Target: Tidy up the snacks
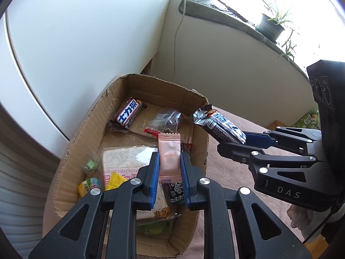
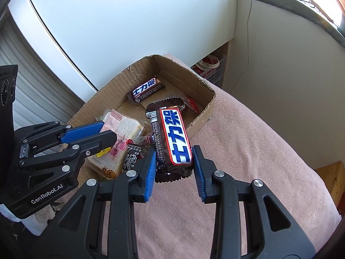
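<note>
The left tongs (image 1: 170, 168) pinch a small pink foil sachet (image 1: 169, 157) above the open brown cardboard box (image 1: 86, 129), ready to drop. The right tongs (image 2: 173, 166) clamp a brown chocolate bar (image 2: 172, 138) beside it, box ahead, awaiting its turn.

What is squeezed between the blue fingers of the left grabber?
A pink snack packet, pinched upright between the left gripper's pads; the left wrist view shows it.
</note>
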